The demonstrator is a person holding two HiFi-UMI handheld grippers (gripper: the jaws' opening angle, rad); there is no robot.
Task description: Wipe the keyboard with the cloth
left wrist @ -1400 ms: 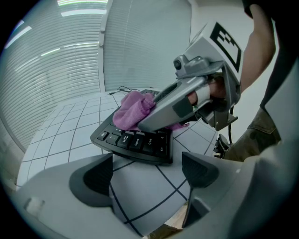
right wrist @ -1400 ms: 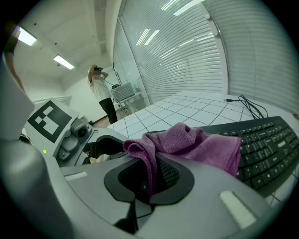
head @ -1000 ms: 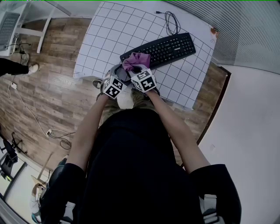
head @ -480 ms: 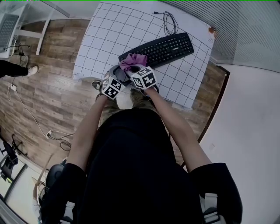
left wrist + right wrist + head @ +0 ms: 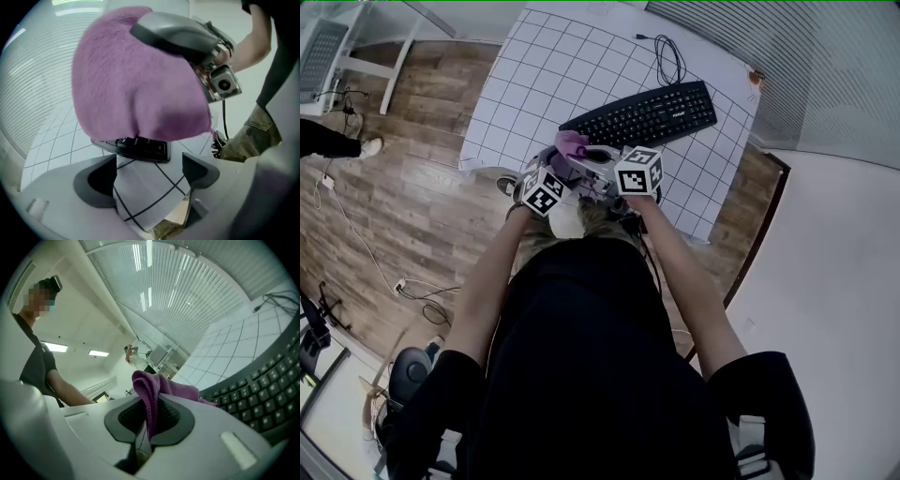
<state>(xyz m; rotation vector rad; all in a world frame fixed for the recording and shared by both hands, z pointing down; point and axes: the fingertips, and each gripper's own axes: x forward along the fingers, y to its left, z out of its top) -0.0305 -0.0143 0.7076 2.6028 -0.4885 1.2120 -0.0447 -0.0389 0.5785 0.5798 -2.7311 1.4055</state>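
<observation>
A purple cloth (image 5: 572,143) hangs above the near edge of the white gridded table (image 5: 534,75), just short of the left end of the black keyboard (image 5: 642,114). My right gripper (image 5: 583,156) is shut on the cloth (image 5: 151,394), whose fold is pinched between the pads; the keyboard (image 5: 262,394) lies to its right. My left gripper (image 5: 562,169) stands open right beneath it, nothing between its jaws. In the left gripper view the cloth (image 5: 136,84) fills the middle, the right gripper's fingers (image 5: 168,35) grip its top, and the keyboard's end (image 5: 136,146) shows under it.
The keyboard's black cable (image 5: 667,56) is coiled at the table's far side. Wooden floor (image 5: 403,206) lies left of the table, with a desk (image 5: 337,56) and someone's shoe (image 5: 370,145) at the far left. A ribbed wall (image 5: 825,66) runs along the right.
The right gripper has swung its marker cube to the right and drawn the cloth off the keyboard's left end toward the table's near edge. The left gripper has hardly moved.
</observation>
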